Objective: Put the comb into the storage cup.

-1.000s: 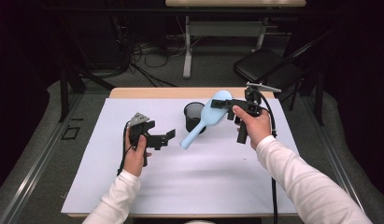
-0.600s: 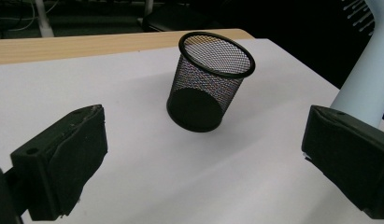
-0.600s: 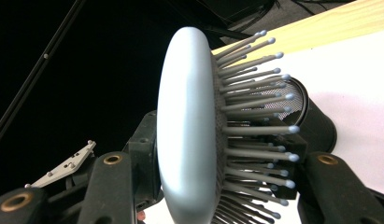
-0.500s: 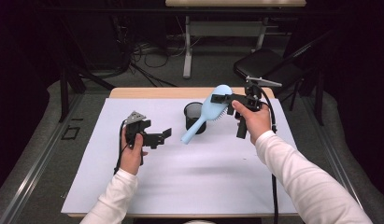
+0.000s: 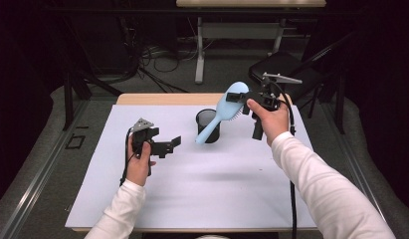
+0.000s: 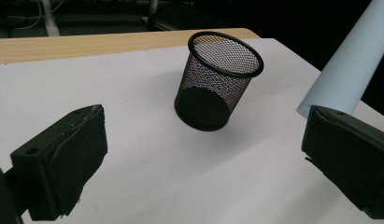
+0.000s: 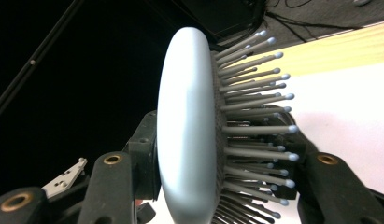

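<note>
Hairbrush (image 5: 226,110) in right tongs (image 5: 243,95), handle slanting down-left, seemingly over cup (image 5: 208,125)

A white sheet covers the counter (image 5: 202,194). Near the far edge, in the middle, stands a black mesh cup (image 5: 208,125). The right claw (image 5: 243,96) is up in the air over the far right part of the counter and is clamped on the head of a light blue hairbrush (image 5: 221,115). The brush handle slants down in front of the cup. The left claw (image 5: 173,144) is held near the left edge, its jaws apart, pointing toward the cup.
</note>
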A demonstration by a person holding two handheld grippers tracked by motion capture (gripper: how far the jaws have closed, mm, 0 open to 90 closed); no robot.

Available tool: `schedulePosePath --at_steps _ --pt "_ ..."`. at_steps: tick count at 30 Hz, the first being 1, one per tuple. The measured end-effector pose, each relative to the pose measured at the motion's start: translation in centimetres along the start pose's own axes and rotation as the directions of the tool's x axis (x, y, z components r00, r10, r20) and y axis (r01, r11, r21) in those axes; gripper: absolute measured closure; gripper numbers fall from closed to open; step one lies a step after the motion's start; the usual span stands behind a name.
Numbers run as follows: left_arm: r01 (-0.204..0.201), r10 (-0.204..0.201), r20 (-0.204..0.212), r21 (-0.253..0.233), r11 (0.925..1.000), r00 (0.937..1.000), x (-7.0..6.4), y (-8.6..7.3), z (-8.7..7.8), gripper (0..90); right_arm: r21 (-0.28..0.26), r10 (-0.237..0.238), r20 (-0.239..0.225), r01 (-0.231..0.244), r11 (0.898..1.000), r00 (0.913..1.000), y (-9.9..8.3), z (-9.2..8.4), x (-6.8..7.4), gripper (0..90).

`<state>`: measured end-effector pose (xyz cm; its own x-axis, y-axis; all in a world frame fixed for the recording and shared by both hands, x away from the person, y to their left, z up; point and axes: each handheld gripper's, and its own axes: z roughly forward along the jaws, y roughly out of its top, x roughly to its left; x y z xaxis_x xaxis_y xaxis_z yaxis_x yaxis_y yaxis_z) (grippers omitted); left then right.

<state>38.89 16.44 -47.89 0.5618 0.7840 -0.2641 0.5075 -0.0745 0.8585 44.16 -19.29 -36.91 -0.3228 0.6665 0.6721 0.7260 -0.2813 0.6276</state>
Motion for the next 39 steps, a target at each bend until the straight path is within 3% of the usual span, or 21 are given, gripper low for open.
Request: schedulePosePath --at_steps 22,31,39 --pt "0.000 0.000 -0.001 0.006 1.0000 1.0000 0.0 0.0 0.1 0.5 -0.061 -0.055 0.087 0.061 0.996 0.9947 2.9 0.9 0.9 47.7" --pt "0.004 -0.004 -0.004 0.006 1.0000 1.0000 0.2 0.0 0.1 0.6 -0.081 -0.081 0.131 0.092 0.992 0.9880 3.9 1.2 1.0 47.7" --pt "0.006 -0.006 -0.004 0.006 1.0000 1.0000 0.2 -0.1 0.1 0.6 -0.090 -0.126 0.184 0.145 0.985 0.9747 4.7 1.3 1.4 47.7"
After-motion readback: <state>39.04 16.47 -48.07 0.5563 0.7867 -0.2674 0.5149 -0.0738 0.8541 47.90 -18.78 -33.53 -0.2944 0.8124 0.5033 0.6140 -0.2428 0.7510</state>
